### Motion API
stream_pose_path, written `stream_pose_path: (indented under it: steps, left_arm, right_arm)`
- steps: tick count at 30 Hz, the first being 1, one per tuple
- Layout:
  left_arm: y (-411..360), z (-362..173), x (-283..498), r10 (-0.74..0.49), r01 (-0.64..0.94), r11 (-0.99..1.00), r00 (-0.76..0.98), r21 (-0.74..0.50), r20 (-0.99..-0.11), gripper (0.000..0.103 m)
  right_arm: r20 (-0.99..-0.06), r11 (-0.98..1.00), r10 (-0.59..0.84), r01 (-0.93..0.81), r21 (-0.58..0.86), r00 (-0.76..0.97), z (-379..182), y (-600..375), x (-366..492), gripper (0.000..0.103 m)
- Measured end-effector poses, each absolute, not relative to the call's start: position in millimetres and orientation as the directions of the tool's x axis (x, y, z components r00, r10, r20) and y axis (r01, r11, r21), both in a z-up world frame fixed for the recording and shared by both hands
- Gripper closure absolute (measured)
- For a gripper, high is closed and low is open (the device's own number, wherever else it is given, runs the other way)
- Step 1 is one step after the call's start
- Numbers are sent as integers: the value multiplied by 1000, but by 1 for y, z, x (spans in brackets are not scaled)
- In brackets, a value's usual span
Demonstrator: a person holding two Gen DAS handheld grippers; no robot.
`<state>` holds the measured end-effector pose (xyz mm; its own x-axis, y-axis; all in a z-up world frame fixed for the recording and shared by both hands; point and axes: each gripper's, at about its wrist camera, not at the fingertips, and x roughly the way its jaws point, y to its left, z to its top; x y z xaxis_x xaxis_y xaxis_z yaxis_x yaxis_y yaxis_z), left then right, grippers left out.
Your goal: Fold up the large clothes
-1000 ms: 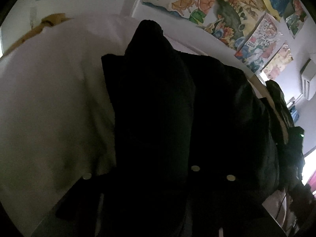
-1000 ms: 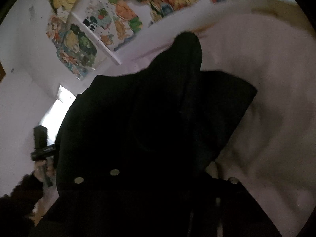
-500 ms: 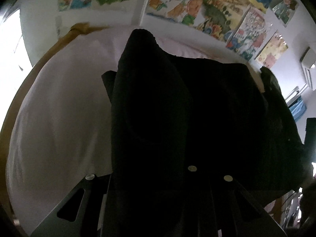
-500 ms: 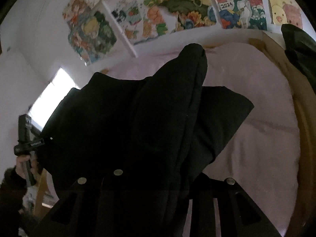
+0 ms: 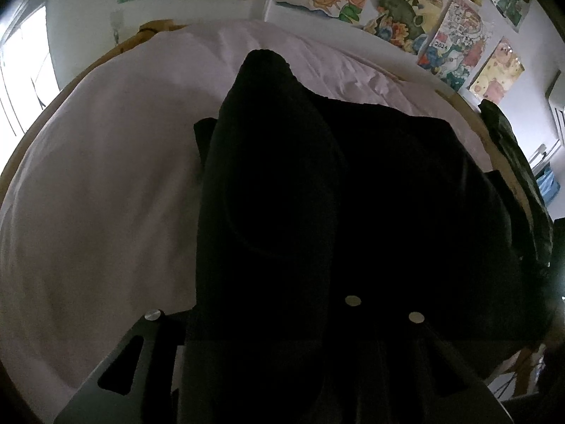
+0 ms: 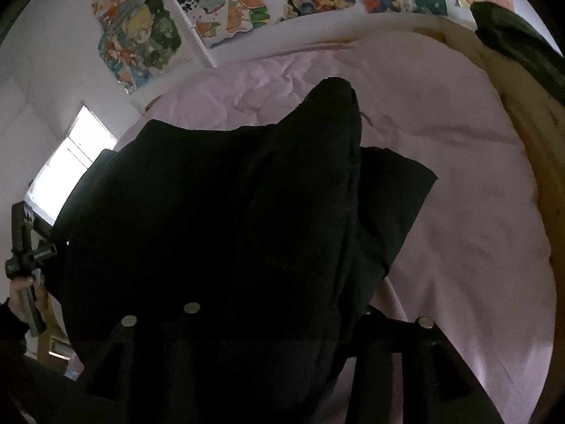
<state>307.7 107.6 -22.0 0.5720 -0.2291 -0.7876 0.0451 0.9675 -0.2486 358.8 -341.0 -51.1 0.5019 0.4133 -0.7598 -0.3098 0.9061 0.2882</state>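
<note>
Left wrist view: my left hand-held gripper (image 5: pixel 282 346) points steeply down at a bed (image 5: pixel 106 194) under a pale pink sheet. A black garment (image 5: pixel 370 212) drapes over and between the fingers, one thick fold running straight ahead of the hand-held gripper, the rest spreading off to its right. Jaws have just been opening, with cloth between them; too dark to tell whether the pads press on it.

Right wrist view: my right hand-held gripper (image 6: pixel 282 346) is buried the same way in that black garment (image 6: pixel 229 229). A fold reaches forward from it, the bulk lies to its left, a flap sticks out to its right over the sheet. These jaws have also just been opening, fabric between them; grip cannot be told here either. Far left of it, my left hand (image 6: pixel 24 293) shows, holding the other handle.

Coloured posters (image 6: pixel 247 3) line the wall beyond the bed; another dark garment (image 6: pixel 519 46) hangs at upper right.
</note>
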Motion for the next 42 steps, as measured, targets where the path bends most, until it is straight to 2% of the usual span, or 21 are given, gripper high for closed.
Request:
stream_pose_path:
  steps: [3, 5, 6, 9, 11, 16, 19, 22, 25, 30, 36, 42]
  left_arm:
    - [111, -24, 309, -214, 15, 968, 571, -250, -792, 68]
    - [116, -25, 309, -216, -6, 964, 564, -266, -797, 62]
    - [118, -26, 311, -217, -18, 962, 558, -274, -801, 60]
    - [126, -26, 312, -183, -71, 962, 552, -265, -813, 43]
    - [133, -25, 308, -152, -111, 960, 561, -256, -814, 33]
    - [150, -16, 295, -127, -199, 935, 588, -295, -799, 28]
    - [152, -3, 279, -113, -220, 923, 629, -315, -769, 21]
    - [145, 9, 261, -67, -211, 937, 672, -277, -737, 14]
    - [132, 23, 232, 16, -192, 963, 741, -190, -672, 9]
    - [107, 35, 191, 46, -143, 980, 837, -137, -545, 2]
    - [74, 46, 140, 52, -90, 992, 924, -83, -378, 2]
    - [48, 43, 103, 26, -33, 999, 958, -21, -285, 2]
  right_arm:
    - [-766, 906, 415, -305, 295, 491, -52, -343, 360, 51]
    - [-779, 919, 386, -276, 280, 495, -52, -345, 360, 35]
    - [-784, 926, 371, -266, 269, 498, -51, -346, 360, 31]
    - [-789, 938, 341, -241, 249, 511, -47, -355, 357, 18]
    - [-786, 959, 280, -195, 206, 552, -43, -364, 351, 4]
    - [-732, 979, 201, -107, 174, 651, -30, -382, 322, 0]
    - [-684, 991, 117, -39, 129, 720, -19, -389, 299, 0]
    - [-607, 998, 23, 13, 55, 795, -4, -389, 275, 0]
    - [-530, 999, -45, 51, -4, 847, 7, -383, 253, 0]
    - [-445, 999, -33, 47, 20, 895, 14, -367, 221, 0]
    - [-388, 999, 21, -4, 45, 922, 17, -336, 177, 0]
    - [-339, 997, 72, -58, 52, 938, 22, -313, 137, 0]
